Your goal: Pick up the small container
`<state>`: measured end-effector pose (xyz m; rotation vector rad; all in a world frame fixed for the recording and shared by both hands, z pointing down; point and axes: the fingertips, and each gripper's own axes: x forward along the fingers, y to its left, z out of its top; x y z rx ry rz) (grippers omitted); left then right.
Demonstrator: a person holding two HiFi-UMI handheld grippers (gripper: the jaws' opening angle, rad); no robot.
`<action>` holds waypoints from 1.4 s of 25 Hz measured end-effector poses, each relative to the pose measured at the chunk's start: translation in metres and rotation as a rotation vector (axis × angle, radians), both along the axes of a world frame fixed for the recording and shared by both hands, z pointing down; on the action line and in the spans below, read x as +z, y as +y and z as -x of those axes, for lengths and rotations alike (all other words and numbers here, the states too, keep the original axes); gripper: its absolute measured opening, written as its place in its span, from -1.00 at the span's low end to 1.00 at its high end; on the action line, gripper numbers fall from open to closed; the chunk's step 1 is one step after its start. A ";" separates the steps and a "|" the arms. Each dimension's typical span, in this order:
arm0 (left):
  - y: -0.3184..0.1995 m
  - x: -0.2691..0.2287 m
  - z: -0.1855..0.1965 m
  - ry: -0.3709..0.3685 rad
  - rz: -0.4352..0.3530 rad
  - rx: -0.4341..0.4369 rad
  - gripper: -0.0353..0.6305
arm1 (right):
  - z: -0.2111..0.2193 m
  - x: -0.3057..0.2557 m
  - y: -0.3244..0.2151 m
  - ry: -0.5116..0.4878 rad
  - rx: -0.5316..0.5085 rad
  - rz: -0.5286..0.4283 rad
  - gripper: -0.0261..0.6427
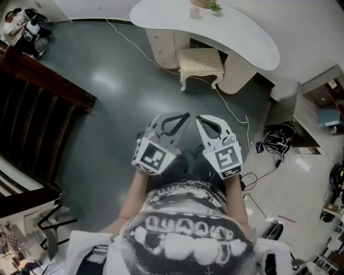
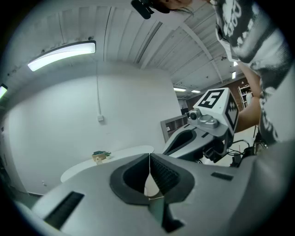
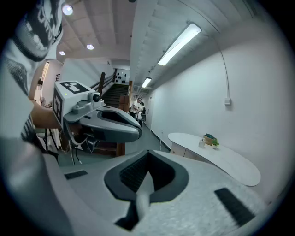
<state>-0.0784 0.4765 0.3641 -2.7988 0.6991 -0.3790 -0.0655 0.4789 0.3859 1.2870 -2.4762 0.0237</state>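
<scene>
Patterned shirt point(image 1: 183, 241) filled the bottom of the head view, and both forearms reached up from it toward the middle of the frame. So basically both tools were just hanging out in front of the chest over the dark floor point(image 1: 118, 102), nowhere near anything.

Left claw point(image 1: 186, 115) was clenched, tips pressed together with nothing between them; its own view showed the two ribbed pads meeting in a thin seam. Right claw point(image 1: 198, 119) was the same deal, fully closed and empty. The two sat just beside each other, tips angled in toward one another, marker cubes facing up at the camera.

The small container point(image 1: 194, 12) was way off at the top edge of the frame, sitting on the white curved tabletop point(image 1: 252, 43), right next to a little plant point(image 1: 215, 7). Well apart from both claws. It was too tiny from there to say much about it.

A cream stool point(image 1: 200, 62) stood under the tabletop's near edge, a white cable point(image 1: 129, 40) snaked across the floor past it, and a dark wooden staircase point(image 1: 32, 107) ran down the left side.
</scene>
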 end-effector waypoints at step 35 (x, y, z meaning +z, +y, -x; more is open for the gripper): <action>-0.075 0.029 -0.008 -0.018 0.054 0.029 -0.88 | -0.017 0.024 -0.074 0.082 0.056 0.028 -0.91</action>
